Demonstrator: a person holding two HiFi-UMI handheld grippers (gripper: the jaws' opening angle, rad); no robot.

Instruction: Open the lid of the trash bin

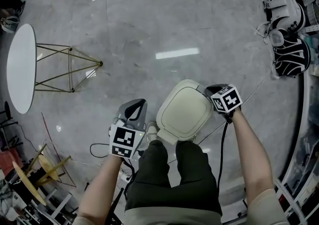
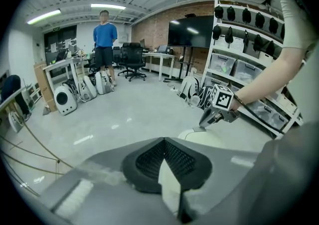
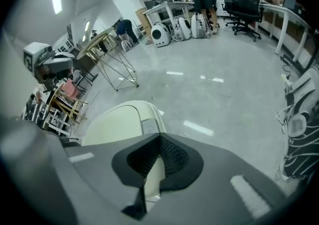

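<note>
Trash bin lid (image 1: 183, 112) is lying shut, bin standing on the floor (image 1: 149, 29). Right gripper (image 1: 210, 90), jaws together and empty, is nosing at the bin's far-right rim, probably hunting a lifting edge; left gripper (image 1: 141, 103) is waiting just left of the bin, jaws likewise together.

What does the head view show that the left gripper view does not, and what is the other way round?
Only the head view: the person's legs and the white table top. Only the left gripper view: a standing person in blue, a black screen and the shut jaws of the left gripper. Both: the trash bin and the right gripper by its edge.
</note>
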